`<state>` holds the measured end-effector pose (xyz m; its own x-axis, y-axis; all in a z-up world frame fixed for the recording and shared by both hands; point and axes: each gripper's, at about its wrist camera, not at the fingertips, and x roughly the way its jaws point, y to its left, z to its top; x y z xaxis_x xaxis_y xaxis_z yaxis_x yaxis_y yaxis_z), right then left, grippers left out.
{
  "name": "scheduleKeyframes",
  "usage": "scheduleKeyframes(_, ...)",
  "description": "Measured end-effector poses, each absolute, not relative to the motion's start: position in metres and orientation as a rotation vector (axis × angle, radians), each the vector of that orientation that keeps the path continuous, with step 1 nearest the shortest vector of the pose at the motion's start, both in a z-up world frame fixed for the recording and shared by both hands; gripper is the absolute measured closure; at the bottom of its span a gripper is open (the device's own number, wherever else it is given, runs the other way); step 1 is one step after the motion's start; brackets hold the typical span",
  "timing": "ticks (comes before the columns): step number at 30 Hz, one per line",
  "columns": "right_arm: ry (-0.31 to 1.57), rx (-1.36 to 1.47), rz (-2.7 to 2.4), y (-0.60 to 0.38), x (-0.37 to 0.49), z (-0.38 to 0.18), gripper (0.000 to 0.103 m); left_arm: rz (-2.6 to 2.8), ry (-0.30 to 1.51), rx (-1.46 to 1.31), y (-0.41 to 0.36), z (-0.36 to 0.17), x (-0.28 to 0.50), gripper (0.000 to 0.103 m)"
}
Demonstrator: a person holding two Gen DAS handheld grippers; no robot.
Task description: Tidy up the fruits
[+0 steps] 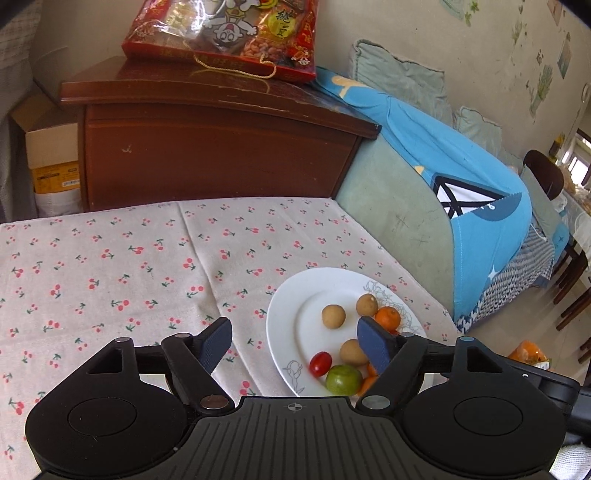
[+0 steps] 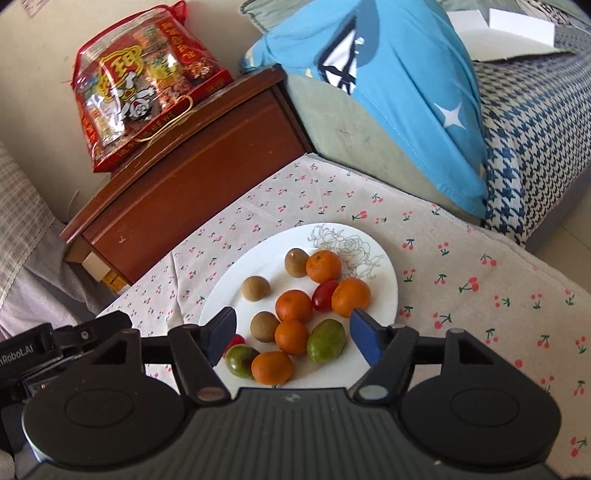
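A white plate (image 2: 386, 275) with a line-drawn flower sits on the cherry-print tablecloth (image 2: 461, 266). It holds several oranges (image 2: 324, 266), three brown round fruits (image 2: 255, 288), two green fruits (image 2: 325, 340) and two cherry tomatoes (image 2: 325, 294). My right gripper (image 2: 292, 315) hovers open above the plate's near half, with nothing between its fingers. In the left wrist view the plate (image 1: 295, 291) lies to the right, showing brown fruits (image 1: 333, 316), an orange (image 1: 388, 317), a cherry tomato (image 1: 320, 363) and a green fruit (image 1: 343, 378). My left gripper (image 1: 293, 326) is open over the plate's left edge, empty.
A dark wooden cabinet (image 1: 214, 155) stands behind the table with a red snack bag (image 1: 225, 33) on top. A sofa draped with blue cloth (image 1: 461, 177) and a houndstooth blanket (image 2: 535, 122) borders the table's right side. A cardboard box (image 1: 51, 158) sits left of the cabinet.
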<state>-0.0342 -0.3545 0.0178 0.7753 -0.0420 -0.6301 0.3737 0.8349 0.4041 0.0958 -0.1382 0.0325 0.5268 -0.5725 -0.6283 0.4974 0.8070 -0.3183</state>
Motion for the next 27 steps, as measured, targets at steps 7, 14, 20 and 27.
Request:
scheduleKeyframes(7,0.667,0.37,-0.169,-0.315,-0.074,0.024,0.023,-0.566,0.778,-0.154,-0.1,0.044,0.068,0.014)
scheduleKeyframes(14,0.725,0.336,-0.198,-0.301,-0.107,0.01,0.023,-0.473,0.794,-0.143,-0.09,0.028,0.019,0.014)
scheduleKeyframes(20,0.757,0.319,-0.232,-0.294,-0.124,0.002,0.023,-0.495,0.823,-0.039,-0.107,0.017,-0.024,0.014)
scheduleKeyframes(27,0.773,0.288,-0.231,-0.291,-0.132,0.002,0.022,-0.569,0.827,0.014,-0.107,0.024,-0.042,0.014)
